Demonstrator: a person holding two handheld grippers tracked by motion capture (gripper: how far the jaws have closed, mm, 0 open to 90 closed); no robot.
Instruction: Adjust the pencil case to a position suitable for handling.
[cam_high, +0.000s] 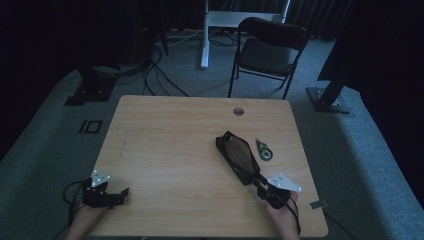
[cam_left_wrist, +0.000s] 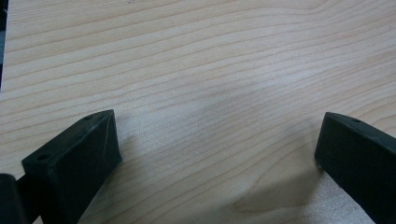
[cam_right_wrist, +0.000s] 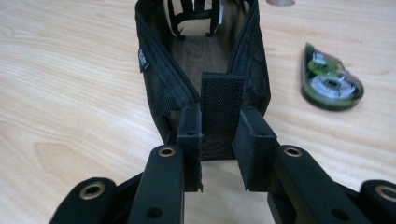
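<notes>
A black mesh zip pouch (cam_high: 239, 156) lies open on the wooden table (cam_high: 170, 145), right of centre. In the right gripper view the pouch (cam_right_wrist: 198, 51) stands unzipped, its dark inside showing, and a black fabric tab (cam_right_wrist: 221, 100) at its near end sits between the jaws. My right gripper (cam_high: 261, 184) (cam_right_wrist: 218, 133) is shut on that tab. A green and clear tape dispenser (cam_high: 263, 149) (cam_right_wrist: 330, 78) lies just right of the pouch. My left gripper (cam_high: 119, 194) (cam_left_wrist: 217, 140) rests open near the table's front left corner, with bare wood between its jaws.
A round cable hole (cam_high: 238, 111) sits near the table's far edge. Behind the table stand a black folding chair (cam_high: 267, 47) and a white desk leg (cam_high: 205, 35), with cables (cam_high: 160, 75) across the grey carpet.
</notes>
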